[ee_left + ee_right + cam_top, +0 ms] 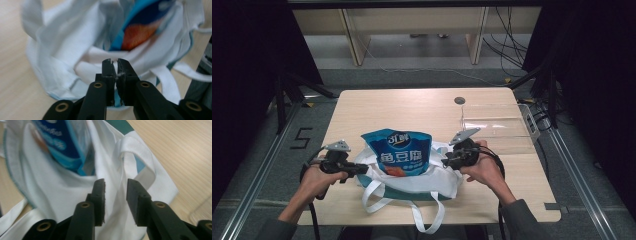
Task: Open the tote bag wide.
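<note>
A white tote bag [412,184] with teal trim lies on the table's near half. A blue snack packet [399,152] stands in its mouth. My left gripper [362,169] is at the bag's left rim. In the left gripper view its jaws [114,61] are pinched on a thin fold of the white cloth [62,45], with the packet [140,32] beyond. My right gripper [444,162] is at the right rim. In the right gripper view its jaws [115,182] stand apart with a white fold [50,190] lying between them, untouched by the pads, and the packet [62,145] behind.
The bag's white handles [427,215] trail over the wooden table's [412,107] front edge. A clear plastic tray [497,127] sits at the right, behind my right hand. A round cable hole [459,100] is near the far edge.
</note>
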The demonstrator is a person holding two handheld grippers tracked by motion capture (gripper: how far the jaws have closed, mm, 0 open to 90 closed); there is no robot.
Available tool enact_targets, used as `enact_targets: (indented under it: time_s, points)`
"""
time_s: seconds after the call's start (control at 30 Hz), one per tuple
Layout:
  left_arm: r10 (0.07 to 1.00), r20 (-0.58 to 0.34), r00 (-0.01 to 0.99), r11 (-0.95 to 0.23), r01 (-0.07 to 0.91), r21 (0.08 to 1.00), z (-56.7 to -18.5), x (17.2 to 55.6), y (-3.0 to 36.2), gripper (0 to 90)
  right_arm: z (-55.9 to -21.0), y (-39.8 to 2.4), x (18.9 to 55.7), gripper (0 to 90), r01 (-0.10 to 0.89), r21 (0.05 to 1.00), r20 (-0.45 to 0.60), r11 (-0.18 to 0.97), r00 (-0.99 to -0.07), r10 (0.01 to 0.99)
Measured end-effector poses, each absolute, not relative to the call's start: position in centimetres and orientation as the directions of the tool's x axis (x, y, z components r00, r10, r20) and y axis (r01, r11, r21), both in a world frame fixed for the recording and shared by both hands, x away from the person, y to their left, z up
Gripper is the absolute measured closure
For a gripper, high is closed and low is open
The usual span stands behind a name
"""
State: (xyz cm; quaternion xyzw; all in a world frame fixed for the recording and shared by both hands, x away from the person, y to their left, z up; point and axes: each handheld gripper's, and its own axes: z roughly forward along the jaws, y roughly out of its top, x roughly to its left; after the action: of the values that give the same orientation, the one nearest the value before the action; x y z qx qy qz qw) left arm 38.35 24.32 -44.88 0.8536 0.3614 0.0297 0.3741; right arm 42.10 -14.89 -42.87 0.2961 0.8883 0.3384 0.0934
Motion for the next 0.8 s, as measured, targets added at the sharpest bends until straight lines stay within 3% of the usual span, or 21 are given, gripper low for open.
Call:
enact_targets:
  time_s: [0.07,0.1,0.33,0.43,0.8]
  points:
    - [0.631,-0.229,0.742,-0.481,0.605,0.635,-46.0,38.3,24.0,86.4,-43.4,-14.4,43.2,87.6,0.462,0.641,0.002,0.613,-0.799,0.601]
    - [0.628,-0.213,0.749,-0.502,0.599,0.624,-46.5,38.4,23.9,87.5,-43.7,-14.4,43.7,89.3,0.462,0.636,-0.022,0.618,-0.79,0.613]
    - [0.63,-0.184,0.754,-0.569,0.61,0.551,-48.9,38.8,23.2,89.3,-46.5,-14.5,46.2,89.6,0.531,0.579,-0.021,0.618,-0.749,0.663]
    - [0.613,-0.127,0.78,-0.636,0.581,0.508,-49.1,39.2,23.1,89.4,-47.6,-14.6,46.8,89.6,0.542,0.569,-0.016,0.618,-0.744,0.668]
    - [0.63,-0.142,0.764,-0.616,0.602,0.509,-49.5,40.9,22.9,89.2,-48.4,-14.8,48.2,89.5,0.553,0.58,-0.012,0.598,-0.728,0.686]
